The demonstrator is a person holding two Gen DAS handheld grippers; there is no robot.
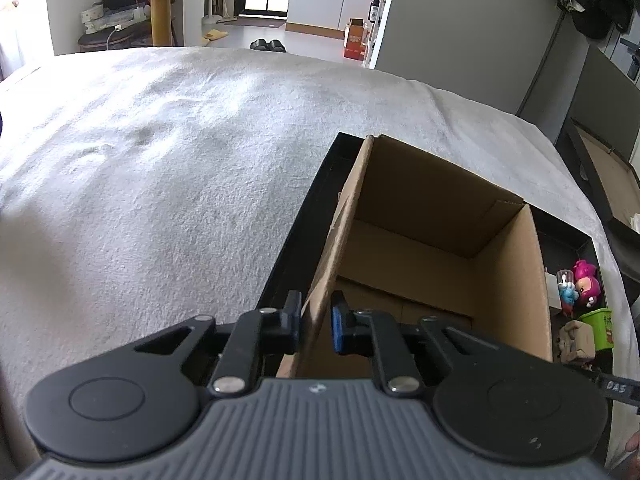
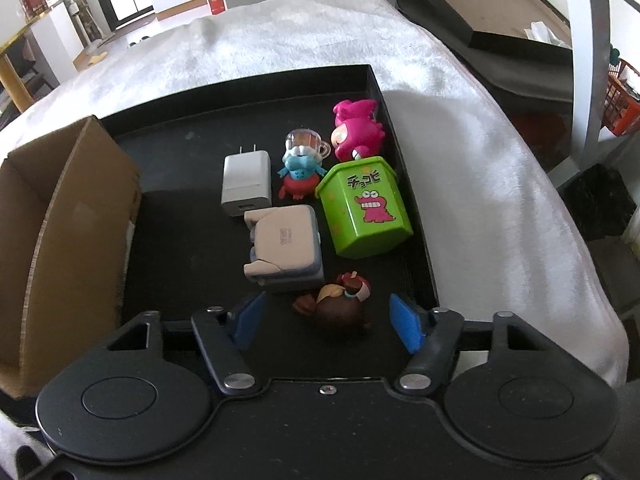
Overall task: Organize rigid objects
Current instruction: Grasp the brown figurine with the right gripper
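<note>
Steadying the box, reaching for a toy.
Left tongs [image 1: 316, 322] clamped on cardboard box [image 1: 420, 216] wall at lower centre, probably bracing it; right tongs [image 2: 327, 320] apart, straddling brown figurine [image 2: 340, 304].

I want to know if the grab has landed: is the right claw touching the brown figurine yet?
Apart. The right wrist view shows the right claw straddling the brown figurine, dark tray visible between it and each blue pad.

Black tray [image 2: 412, 216] floor lies bare between cardboard box [image 2: 60, 216] and the chargers [image 2: 280, 240] (toys crowd the right side)
</note>
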